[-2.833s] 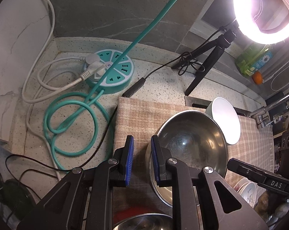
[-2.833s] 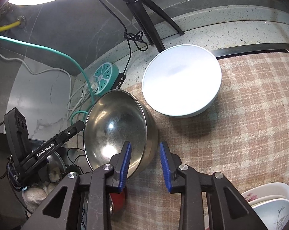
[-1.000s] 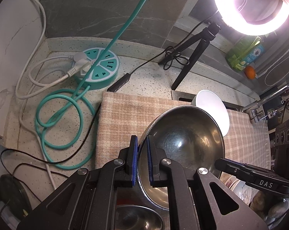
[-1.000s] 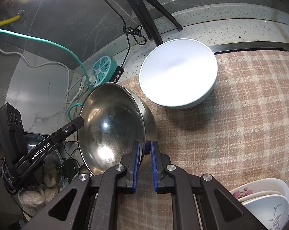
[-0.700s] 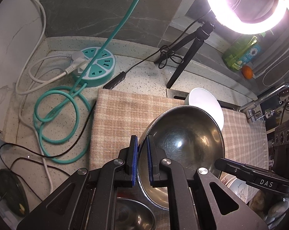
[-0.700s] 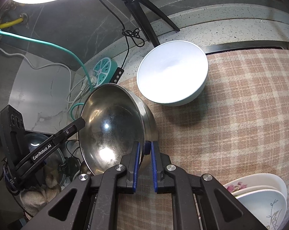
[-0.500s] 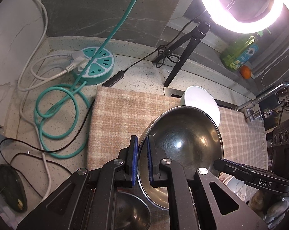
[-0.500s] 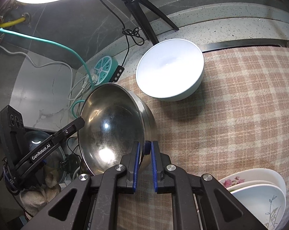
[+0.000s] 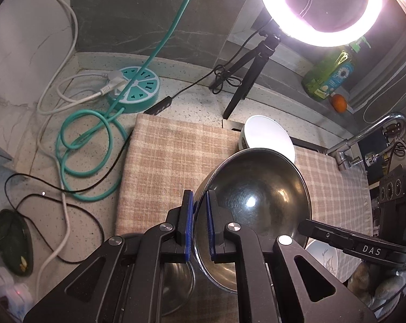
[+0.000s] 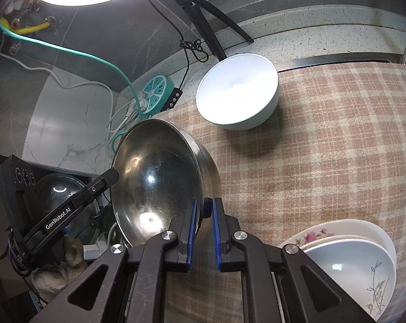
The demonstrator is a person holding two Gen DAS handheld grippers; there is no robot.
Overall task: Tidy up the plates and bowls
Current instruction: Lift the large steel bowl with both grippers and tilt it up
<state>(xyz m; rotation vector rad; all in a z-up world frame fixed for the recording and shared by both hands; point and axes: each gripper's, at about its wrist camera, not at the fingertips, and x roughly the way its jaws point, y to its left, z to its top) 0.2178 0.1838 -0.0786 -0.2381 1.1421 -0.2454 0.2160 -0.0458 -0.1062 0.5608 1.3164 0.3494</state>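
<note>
A large steel bowl hangs above the plaid cloth, held from both sides. My left gripper is shut on its left rim, and my right gripper is shut on its right rim. A white bowl stands on the cloth's far edge beyond the steel bowl. Stacked floral bowls sit at the near right. A smaller steel bowl shows below my left gripper.
A ring light on a black tripod stands at the back of the counter. A teal power strip with coiled cables lies at the left. A faucet and a green bottle are at the right. A glass lid lies low left.
Both grippers closed on the steel bowl's rim, then lifted it together. The white bowl and cloth now look smaller and farther, and more of the floral bowls shows.
</note>
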